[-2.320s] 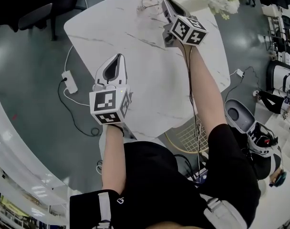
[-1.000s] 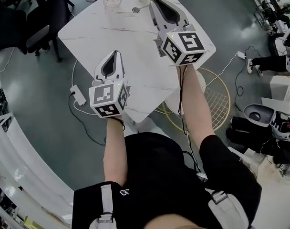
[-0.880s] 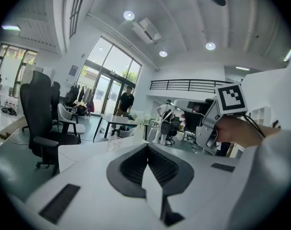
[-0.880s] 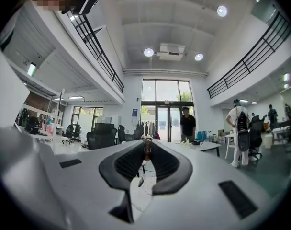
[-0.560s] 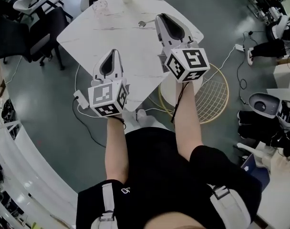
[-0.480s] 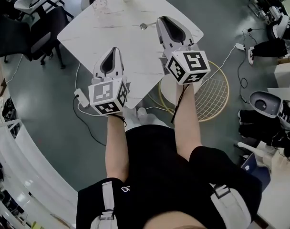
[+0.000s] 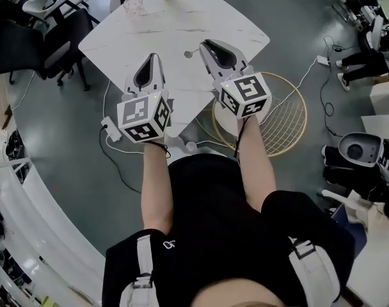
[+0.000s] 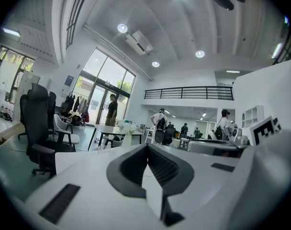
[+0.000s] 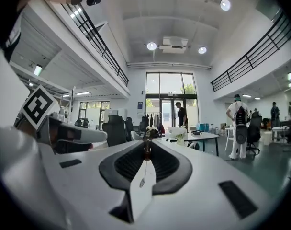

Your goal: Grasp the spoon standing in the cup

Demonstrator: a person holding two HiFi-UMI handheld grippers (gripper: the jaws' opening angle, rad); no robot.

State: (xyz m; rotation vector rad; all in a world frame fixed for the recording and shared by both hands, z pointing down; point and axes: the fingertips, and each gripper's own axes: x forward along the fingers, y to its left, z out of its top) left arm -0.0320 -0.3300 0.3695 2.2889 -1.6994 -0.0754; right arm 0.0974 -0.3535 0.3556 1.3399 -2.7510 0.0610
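Gripping the spoon (image 7: 189, 54) between the closed jaws of our right gripper (image 7: 205, 45), we held it over the near part of the white table (image 7: 239, 27), well apart from the glass cup (image 7: 134, 6) at the far corner. Our left gripper (image 7: 152, 57) hovered beside it over the table's near edge, jaws pressed together with nothing between them.
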